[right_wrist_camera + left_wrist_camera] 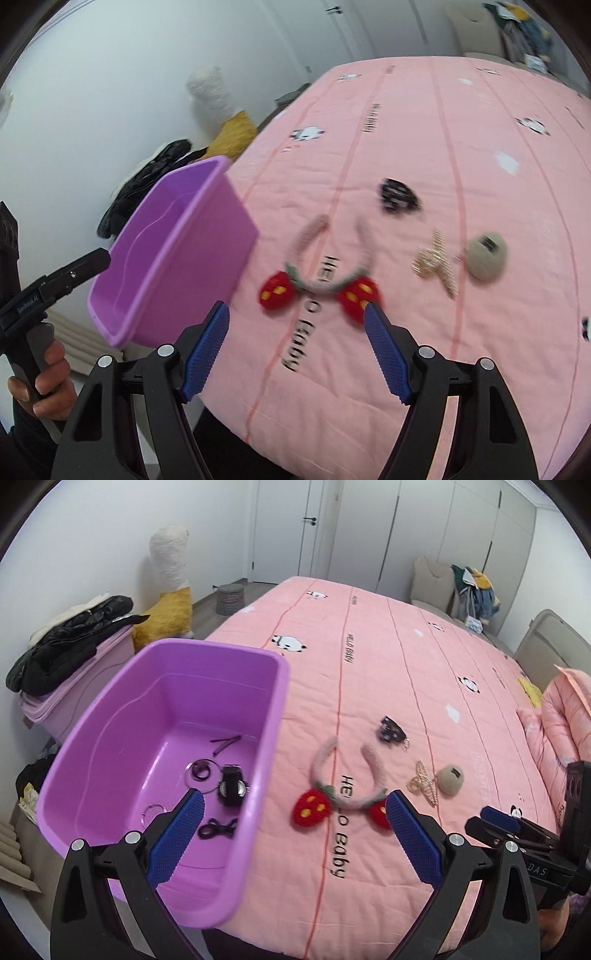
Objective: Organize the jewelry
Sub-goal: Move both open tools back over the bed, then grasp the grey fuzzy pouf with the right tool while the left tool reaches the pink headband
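A purple plastic bin (273, 709) stands at the bed's left edge; it also shows in the right wrist view (207, 236). Inside lie rings (201, 770), a black clip (231, 784) and dark hair ties (216, 829). On the pink bedspread lie a pink headband with red strawberries (325, 786) (314, 280), a black hair clip (391, 731) (399, 195), a gold claw clip (423, 782) (436, 262) and a beige round piece (450, 779) (485, 254). My left gripper (295, 805) is open and empty, above the bin's right wall. My right gripper (297, 315) is open and empty, just short of the headband.
The pink bed (388, 657) stretches away ahead. A black jacket lies on a lilac storage box (74, 642) left of the bed. A plush toy (170, 590) stands by the wall. A folded pink quilt (565, 716) lies at the right.
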A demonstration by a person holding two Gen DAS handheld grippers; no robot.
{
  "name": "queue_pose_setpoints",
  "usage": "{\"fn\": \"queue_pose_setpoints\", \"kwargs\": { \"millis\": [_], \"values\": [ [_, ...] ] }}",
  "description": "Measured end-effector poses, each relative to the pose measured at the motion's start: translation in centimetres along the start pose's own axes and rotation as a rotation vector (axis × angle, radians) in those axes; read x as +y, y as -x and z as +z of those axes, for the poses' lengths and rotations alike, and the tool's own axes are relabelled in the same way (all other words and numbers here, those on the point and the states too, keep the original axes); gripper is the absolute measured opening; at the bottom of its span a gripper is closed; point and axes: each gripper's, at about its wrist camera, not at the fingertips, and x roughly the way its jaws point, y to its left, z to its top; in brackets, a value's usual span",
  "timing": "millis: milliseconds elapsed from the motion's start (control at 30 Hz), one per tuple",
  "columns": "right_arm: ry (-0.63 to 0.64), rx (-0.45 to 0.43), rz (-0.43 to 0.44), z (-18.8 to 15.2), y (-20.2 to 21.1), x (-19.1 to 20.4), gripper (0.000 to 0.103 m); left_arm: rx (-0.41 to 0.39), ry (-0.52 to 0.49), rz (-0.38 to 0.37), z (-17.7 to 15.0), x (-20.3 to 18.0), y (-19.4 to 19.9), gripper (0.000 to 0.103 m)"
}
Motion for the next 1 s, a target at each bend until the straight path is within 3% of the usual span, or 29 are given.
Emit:
{"fn": "queue_pose_setpoints", "kwargs": {
  "millis": [300, 500, 633, 833, 1000],
  "values": [
    [-0.154, -0.050, -0.177, -5.9, 4.0, -8.8, 0.072, 0.051, -0.042, -0.007, -3.5, -4.7, -2.1, 0.096],
    [-0.197, -0.061, -0.243, -8.7, 4.3, -12.4, 0.072, 0.097, -0.031, 0.047, -7.6, -5.9, -5.2, 0.096],
    [-0.217, -0.064, -0.256, -8.9, 3.8, -13.6, 0.072, 0.152, -0.007, 0.058, -9.1, -6.3, -7.9, 0.096],
    [-0.242, -0.086, -0.289, -8.2, 2.9, -15.5, 0.072, 0.117, -0.039, 0.129, -9.1, -7.1, -10.8, 0.096],
    [-0.235, -0.085, -0.308, -7.2, 1.6, -16.3, 0.072, 0.141, -0.006, 0.145, -8.7, -6.5, -13.0, 0.096]
  ]
}}
